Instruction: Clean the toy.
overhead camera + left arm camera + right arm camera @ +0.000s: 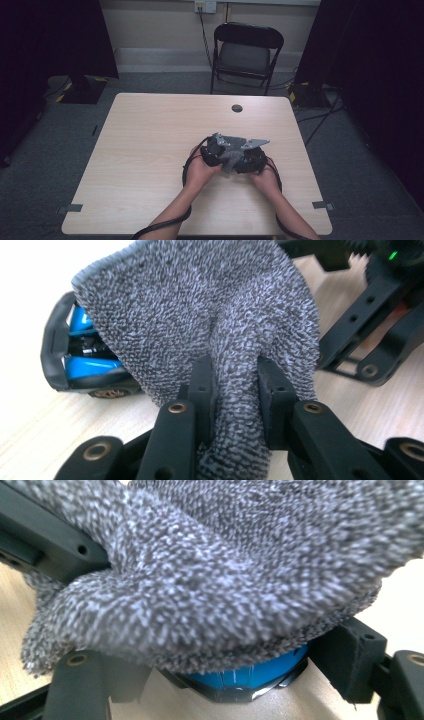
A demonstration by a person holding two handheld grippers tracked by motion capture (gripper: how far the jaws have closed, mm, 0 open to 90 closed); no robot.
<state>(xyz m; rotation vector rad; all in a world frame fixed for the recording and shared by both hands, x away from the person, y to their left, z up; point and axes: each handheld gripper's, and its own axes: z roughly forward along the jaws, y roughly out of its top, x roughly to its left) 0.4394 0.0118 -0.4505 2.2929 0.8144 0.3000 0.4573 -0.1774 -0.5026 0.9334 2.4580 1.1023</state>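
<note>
In the high view, centre frame, both grippers meet over the table [150, 130] with a grey cloth [231, 159] between them.

In the left gripper view, our left gripper [234, 390] is clenched on the cloth, a blue toy car [82, 352] at left.

In the right gripper view, we cannot tell our right gripper's [220, 680] state; we should wipe gently, keeping the car steady.

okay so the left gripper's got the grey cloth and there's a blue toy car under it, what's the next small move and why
Probably draw the grey cloth across the blue toy car in a short wiping stroke. The left gripper has a fold pinched between its jaws, the right gripper's jaws straddle the car, apparently steadying it, and the cloth already drapes it.
</note>
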